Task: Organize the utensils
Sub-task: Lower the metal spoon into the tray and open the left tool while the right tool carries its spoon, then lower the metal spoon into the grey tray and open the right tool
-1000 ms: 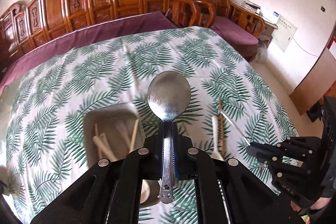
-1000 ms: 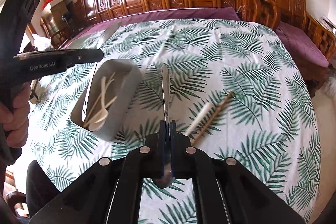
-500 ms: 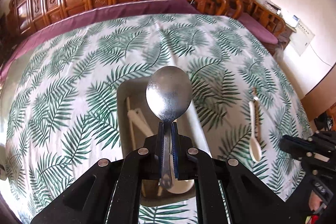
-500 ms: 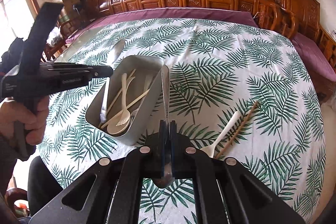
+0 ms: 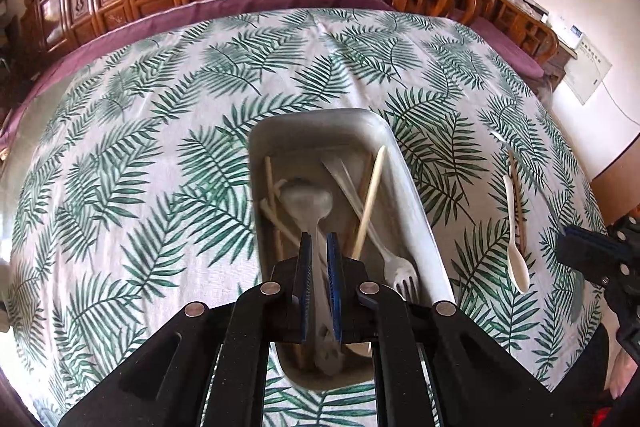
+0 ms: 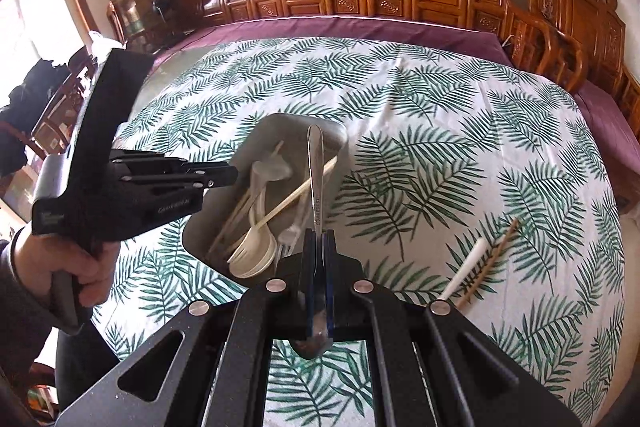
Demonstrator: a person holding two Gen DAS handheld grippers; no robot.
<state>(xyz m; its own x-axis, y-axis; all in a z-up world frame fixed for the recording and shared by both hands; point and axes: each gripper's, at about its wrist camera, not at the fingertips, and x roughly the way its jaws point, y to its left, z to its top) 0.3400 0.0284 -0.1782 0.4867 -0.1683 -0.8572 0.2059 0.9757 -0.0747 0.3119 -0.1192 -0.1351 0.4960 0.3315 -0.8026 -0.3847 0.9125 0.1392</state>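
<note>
Left wrist view: the left gripper [image 5: 319, 255] has dropped from above the cloth to hang right over the grey tray [image 5: 416, 195]. A half second back its jaws pinched a metal spoon [image 5: 310, 205] firmly; now the spoon looks blurred and lower, its bowl down among the pale cutlery in the tray, the jaws barely parted around its handle, so it seems to be slipping free. A white spoon [image 5: 516, 251] and a brown stick lie on the tablecloth [image 5: 140, 167] to the right.

Right wrist view: the right gripper [image 6: 319, 255] has slid toward the tray, jaws pressed on a second metal spoon [image 6: 316, 179], handle over the tray. It is likely next in.
</note>
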